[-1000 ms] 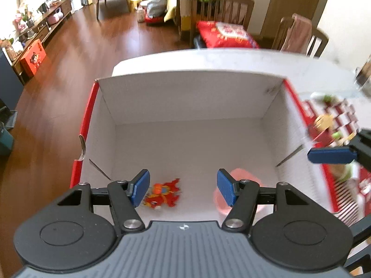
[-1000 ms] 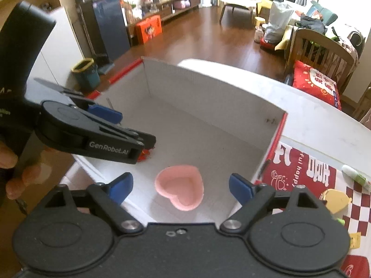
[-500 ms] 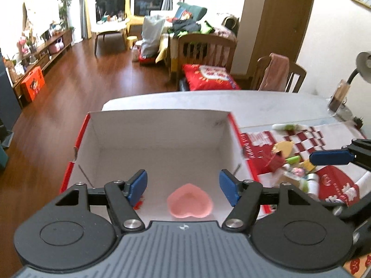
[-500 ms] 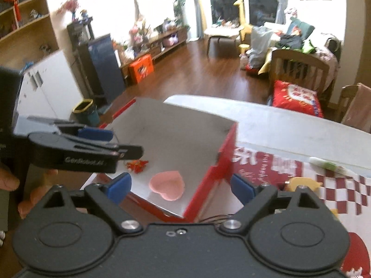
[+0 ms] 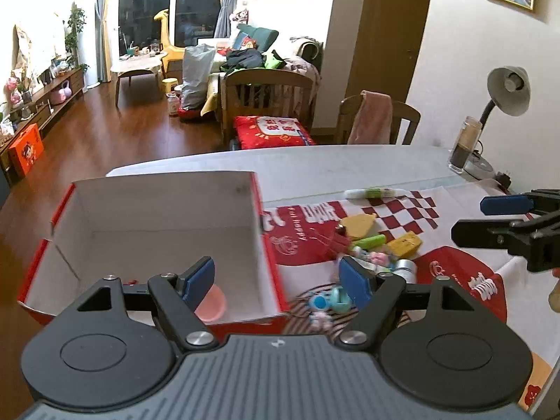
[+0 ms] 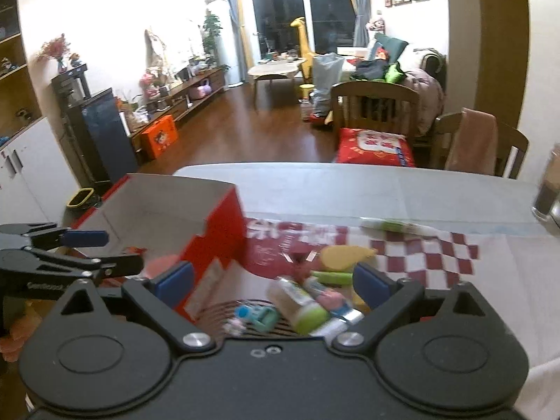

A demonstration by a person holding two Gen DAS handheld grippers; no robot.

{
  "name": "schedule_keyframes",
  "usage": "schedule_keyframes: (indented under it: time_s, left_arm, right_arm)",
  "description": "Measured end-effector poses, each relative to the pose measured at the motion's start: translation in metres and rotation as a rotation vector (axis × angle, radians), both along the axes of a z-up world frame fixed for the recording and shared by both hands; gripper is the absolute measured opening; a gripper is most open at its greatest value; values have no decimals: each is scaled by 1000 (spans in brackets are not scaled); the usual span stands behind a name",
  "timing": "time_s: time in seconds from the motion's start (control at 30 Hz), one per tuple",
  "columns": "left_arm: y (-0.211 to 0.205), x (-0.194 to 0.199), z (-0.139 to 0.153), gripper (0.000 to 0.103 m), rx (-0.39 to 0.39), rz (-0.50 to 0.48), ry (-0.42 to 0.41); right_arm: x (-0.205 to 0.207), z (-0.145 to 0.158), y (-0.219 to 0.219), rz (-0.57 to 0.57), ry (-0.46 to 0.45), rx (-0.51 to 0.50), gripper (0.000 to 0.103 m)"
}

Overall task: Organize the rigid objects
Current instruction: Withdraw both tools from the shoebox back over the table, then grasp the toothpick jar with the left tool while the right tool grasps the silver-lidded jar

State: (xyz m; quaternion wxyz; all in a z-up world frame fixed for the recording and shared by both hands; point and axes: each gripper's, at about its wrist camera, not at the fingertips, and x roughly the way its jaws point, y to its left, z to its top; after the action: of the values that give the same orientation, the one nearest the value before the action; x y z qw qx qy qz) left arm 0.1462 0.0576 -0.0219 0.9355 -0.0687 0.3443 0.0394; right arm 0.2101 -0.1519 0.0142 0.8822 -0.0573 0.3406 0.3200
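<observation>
A red box (image 5: 269, 245) with a white inside stands at the table's left; a pink heart dish (image 5: 214, 303) lies in its near corner. To its right, on a red-and-white cloth (image 5: 304, 241), lies a pile of small things: a yellow piece (image 5: 358, 225), a green-capped bottle (image 6: 301, 306), a blue toy (image 5: 327, 301). My left gripper (image 5: 276, 281) hovers over the box's right wall, jaws opening, nothing between them. My right gripper (image 6: 273, 283) hangs above the pile, jaws opening and empty. Each shows in the other's view: right gripper (image 5: 483, 218), left gripper (image 6: 112, 252).
A white-and-green tube (image 5: 374, 193) lies at the cloth's far edge. A glass (image 5: 462, 147) and a desk lamp (image 5: 507, 91) stand at the back right of the table (image 5: 350, 164). Wooden chairs (image 5: 379, 119) stand behind it.
Both grippers have drawn back from over the box and swung right toward the pile. Their jaws stand wider. The pink heart dish stays in the box.
</observation>
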Motion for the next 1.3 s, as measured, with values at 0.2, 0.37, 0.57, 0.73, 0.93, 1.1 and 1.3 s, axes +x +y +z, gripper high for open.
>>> schedule_keyframes:
  time_s: [0.2, 0.37, 0.57, 0.73, 0.93, 1.1, 1.3]
  left_arm:
    - [-37, 5, -18, 81, 27, 4, -5]
    - [-62, 12, -33, 81, 30, 8, 8]
    - [-85, 30, -49, 81, 38, -21, 13]
    - [-101, 50, -65, 81, 54, -36, 25]
    - [-117, 75, -84, 81, 73, -62, 45]
    - [-124, 93, -97, 81, 80, -108, 68]
    - [-118, 104, -108, 81, 74, -122, 94]
  right_arm:
    - [10, -16, -32, 6, 0, -27, 101]
    - [11, -27, -48, 66, -15, -41, 102]
    - [18, -50, -57, 166, -18, -91, 102]
    - [24, -77, -58, 241, -6, -149, 102]
    - [36, -100, -53, 316, -4, -198, 102]
    - [45, -114, -42, 380, -17, -240, 102]
    - [53, -125, -30, 435, -8, -264, 102]
